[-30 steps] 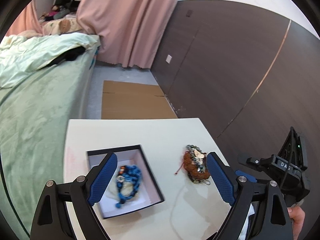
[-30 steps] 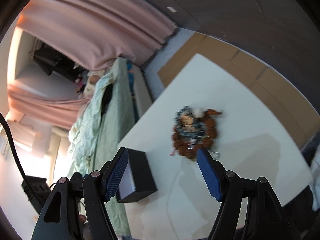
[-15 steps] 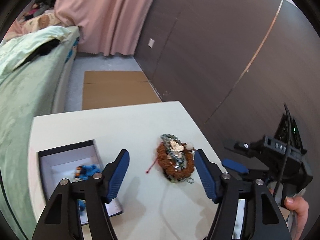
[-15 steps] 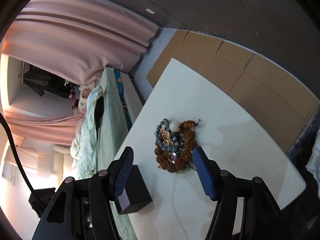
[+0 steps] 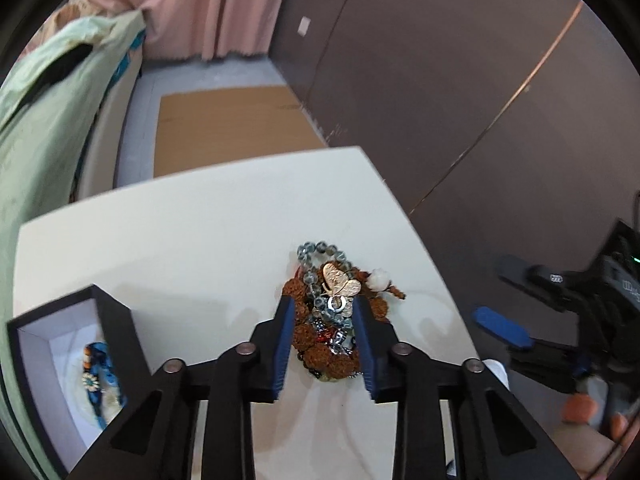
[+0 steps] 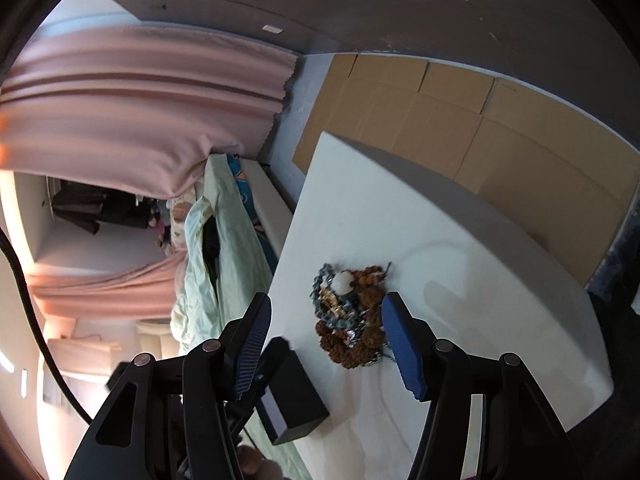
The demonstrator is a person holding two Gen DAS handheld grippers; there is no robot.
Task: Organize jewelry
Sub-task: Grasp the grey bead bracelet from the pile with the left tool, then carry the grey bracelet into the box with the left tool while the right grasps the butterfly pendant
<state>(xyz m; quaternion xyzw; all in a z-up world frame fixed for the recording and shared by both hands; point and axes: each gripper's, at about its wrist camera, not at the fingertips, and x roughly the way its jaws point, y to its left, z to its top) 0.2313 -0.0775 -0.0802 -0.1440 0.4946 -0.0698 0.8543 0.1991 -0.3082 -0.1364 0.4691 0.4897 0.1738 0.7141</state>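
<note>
A heap of jewelry (image 5: 331,312) lies on the white table (image 5: 200,232): brown seed beads, grey-blue beads, a gold butterfly piece (image 5: 340,282) and a white ball. My left gripper (image 5: 323,308) is low over the heap, its blue pads on either side of it, jaws narrowed but not closed on anything. A black box (image 5: 60,364) at the left holds a blue beaded piece (image 5: 98,376). My right gripper (image 6: 324,328) is open above the same heap (image 6: 350,320) and empty.
The black box also shows in the right wrist view (image 6: 292,392). A bed with a green cover (image 5: 36,128) runs along the table's left. Flat cardboard (image 5: 228,128) lies on the floor beyond. A dark wall (image 5: 460,80) stands at the right.
My left gripper has swung right from the box to the jewelry heap, dropped toward it and narrowed its jaws around it. The right gripper has turned and come closer to the heap.
</note>
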